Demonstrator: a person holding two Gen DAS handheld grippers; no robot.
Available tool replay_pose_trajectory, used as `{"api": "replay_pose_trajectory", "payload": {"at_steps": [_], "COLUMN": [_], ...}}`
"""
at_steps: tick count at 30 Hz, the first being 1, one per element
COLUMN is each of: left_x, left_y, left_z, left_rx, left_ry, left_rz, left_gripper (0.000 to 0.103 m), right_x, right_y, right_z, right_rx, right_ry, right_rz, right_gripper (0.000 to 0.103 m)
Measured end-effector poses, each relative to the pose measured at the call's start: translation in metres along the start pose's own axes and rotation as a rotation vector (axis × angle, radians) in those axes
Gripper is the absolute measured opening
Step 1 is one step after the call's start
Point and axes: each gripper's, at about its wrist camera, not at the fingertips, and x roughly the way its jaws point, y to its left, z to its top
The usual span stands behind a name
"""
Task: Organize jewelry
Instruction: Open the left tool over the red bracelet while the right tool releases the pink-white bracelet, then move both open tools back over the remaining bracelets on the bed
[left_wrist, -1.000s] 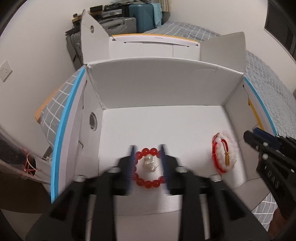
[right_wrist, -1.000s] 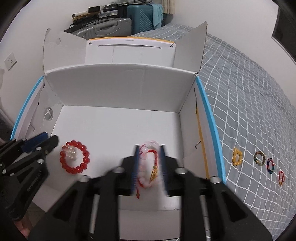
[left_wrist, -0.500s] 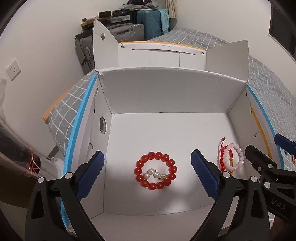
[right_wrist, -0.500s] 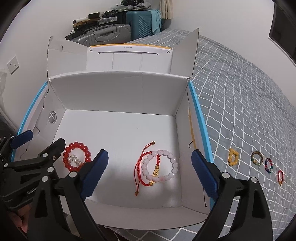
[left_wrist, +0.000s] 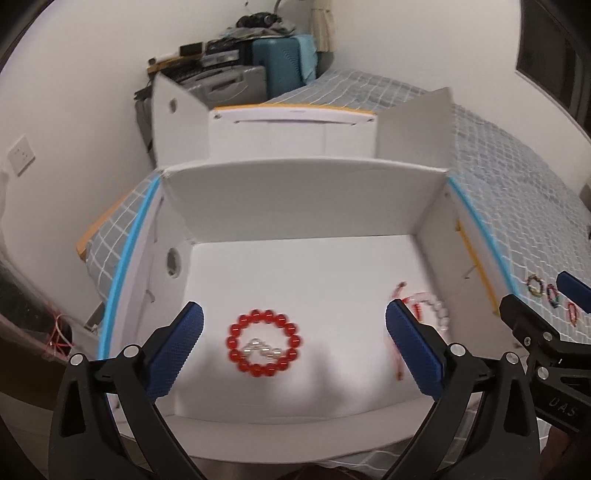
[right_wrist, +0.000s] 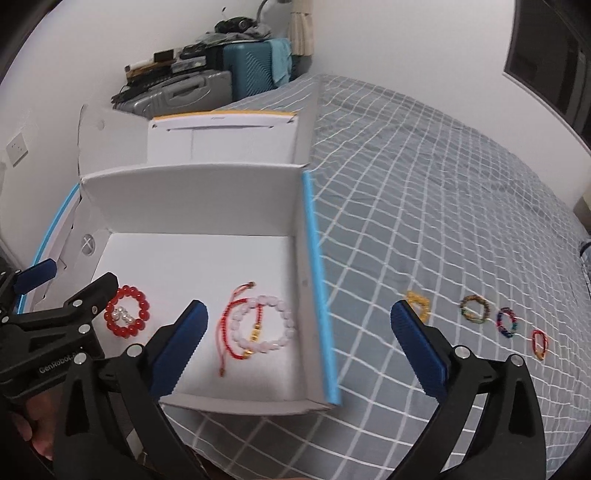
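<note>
Jewelry placed: red round-bead bracelet (left_wrist: 264, 343) with small pearl piece (left_wrist: 263, 349) inside it, and pale pink bead bracelet with red cord (right_wrist: 258, 325), both on floor of white cardboard box (left_wrist: 303, 195).
Change: a second ago each gripper pinched its bracelet; now both are released.
Left gripper (left_wrist: 294, 353): jaws opening, nearly full, nothing held.
Right gripper (right_wrist: 298, 349): jaws opening, empty.
Remaining: yellow bracelet (right_wrist: 418, 304) and three small multicoloured bracelets (right_wrist: 504, 322) on grey checked bedcover (right_wrist: 424, 184).
Texture: beads glossy and hard; cord thin and limp; box matte and stiff.

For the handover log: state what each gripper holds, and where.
Nothing: left gripper and right gripper jaws are opening, empty, above the box.
</note>
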Motion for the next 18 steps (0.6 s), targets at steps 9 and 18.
{"api": "replay_pose_trajectory", "payload": {"at_steps": [9, 18], "left_x": [-0.024, -0.036], "left_y": [-0.073, -0.161], "left_z": [0.004, 0.010], "left_rx": [0.083, 0.169], "left_ry": [-0.069, -0.115], "left_rz": [-0.070, -0.148], "left_gripper": [0.097, 0.097], "right_x": [-0.027, -0.044], "right_y": [-0.074, -0.157], "right_z": [-0.013, -0.032], "right_rx": [0.062, 0.146], "right_ry": [-0.029, -0.055], "right_rz": [-0.071, -0.133], "right_gripper": [0.095, 0.095]}}
